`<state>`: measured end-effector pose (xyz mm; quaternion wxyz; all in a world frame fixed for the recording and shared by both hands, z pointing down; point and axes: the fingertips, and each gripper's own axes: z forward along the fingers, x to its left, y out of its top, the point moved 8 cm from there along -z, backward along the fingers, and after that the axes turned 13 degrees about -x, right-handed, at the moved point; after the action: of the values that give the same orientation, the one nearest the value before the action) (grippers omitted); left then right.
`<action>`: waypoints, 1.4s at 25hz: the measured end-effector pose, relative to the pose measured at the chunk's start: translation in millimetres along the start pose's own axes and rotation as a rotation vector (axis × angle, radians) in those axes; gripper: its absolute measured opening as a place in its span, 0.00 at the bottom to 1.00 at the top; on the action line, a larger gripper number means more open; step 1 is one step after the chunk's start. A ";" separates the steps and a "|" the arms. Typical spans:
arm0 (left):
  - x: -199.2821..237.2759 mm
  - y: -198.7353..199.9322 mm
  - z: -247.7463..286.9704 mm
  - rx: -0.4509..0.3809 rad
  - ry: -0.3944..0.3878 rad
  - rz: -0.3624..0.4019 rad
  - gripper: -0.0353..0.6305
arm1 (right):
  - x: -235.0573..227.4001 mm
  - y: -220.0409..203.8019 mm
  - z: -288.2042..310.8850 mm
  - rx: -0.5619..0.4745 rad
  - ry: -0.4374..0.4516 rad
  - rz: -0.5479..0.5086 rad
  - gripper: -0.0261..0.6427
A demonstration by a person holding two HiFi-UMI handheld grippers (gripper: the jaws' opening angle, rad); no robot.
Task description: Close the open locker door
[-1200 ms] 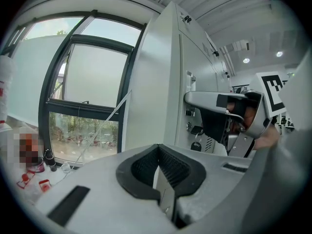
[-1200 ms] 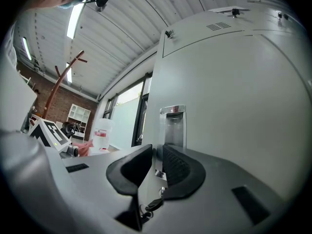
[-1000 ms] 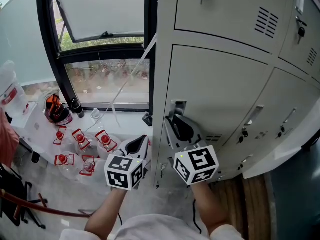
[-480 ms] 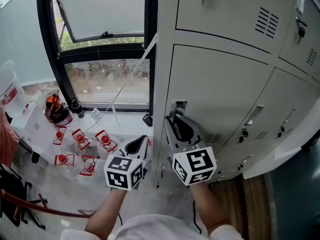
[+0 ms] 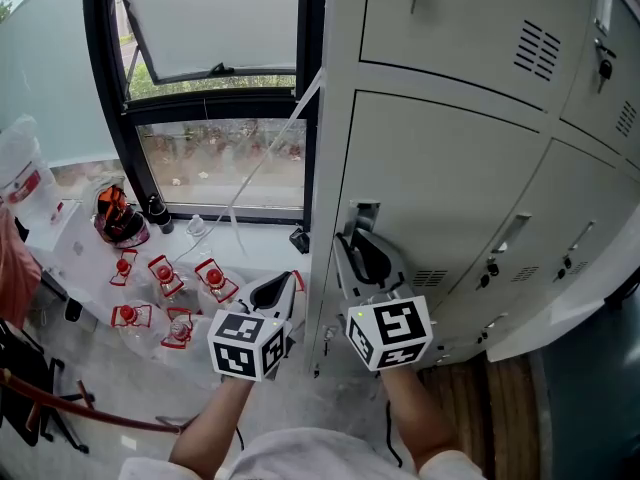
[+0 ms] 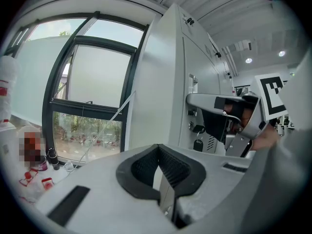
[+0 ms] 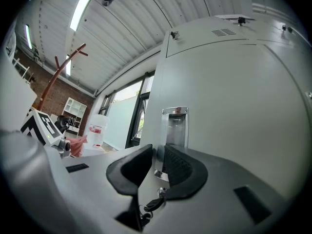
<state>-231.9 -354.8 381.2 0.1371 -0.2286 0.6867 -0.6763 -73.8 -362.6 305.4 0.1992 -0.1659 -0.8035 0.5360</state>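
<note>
**Easing Off at the Locker Pull**

We are looking down on the locker door (image 5: 440,198), which fills the head view from 1 to 3 o'clock. It sits in line with its neighbours, and we can make out no gap along its left edge. The right gripper (image 5: 352,240) is just below centre, nose up against the chrome pull handle (image 7: 175,126) near that edge. Its own view shows the jaws a little apart, and they have just eased wider by a touch. The lower lip of the pull stands between the pads, with daylight on the left side, so nothing is pinched. A bunch of keys (image 7: 152,204) dangles just under the jaws at 6 o'clock.

Over at 7 o'clock, the left gripper (image 5: 288,280) hangs beside the locker's corner, clear of the door. Its pads are pressed together at the tips and hold nothing. The window (image 5: 215,158) is at 10 o'clock, with red-capped items (image 5: 165,278) scattered below it at 8 o'clock.
</note>
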 end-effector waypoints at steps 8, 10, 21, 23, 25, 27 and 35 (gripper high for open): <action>-7.4 1.3 0.4 -0.003 -0.007 0.001 0.06 | 1.7 2.9 -7.1 -0.007 0.022 0.009 0.12; -10.2 1.9 0.7 -0.006 -0.010 0.001 0.06 | 2.6 3.5 -9.7 -0.009 0.029 0.013 0.12; -33.8 6.2 -3.0 -0.015 -0.015 0.010 0.06 | 3.8 10.5 -29.2 -0.015 0.057 0.026 0.12; -39.0 7.5 -4.9 -0.015 -0.014 0.012 0.06 | 2.8 12.5 -32.6 -0.014 0.062 0.029 0.12; -44.4 8.6 -7.9 -0.014 -0.012 0.015 0.06 | 2.1 14.0 -36.5 -0.011 0.065 0.034 0.12; -48.8 10.0 -11.2 -0.013 -0.007 0.016 0.06 | 1.9 15.5 -40.4 -0.009 0.068 0.040 0.12; -68.1 12.8 -19.9 -0.008 0.008 0.022 0.06 | -2.4 19.8 -60.0 0.009 0.071 0.065 0.12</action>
<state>-185.0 -303.8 361.3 0.1405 -0.2189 0.6924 -0.6730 -40.8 -308.7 307.5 0.2109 -0.2102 -0.7876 0.5394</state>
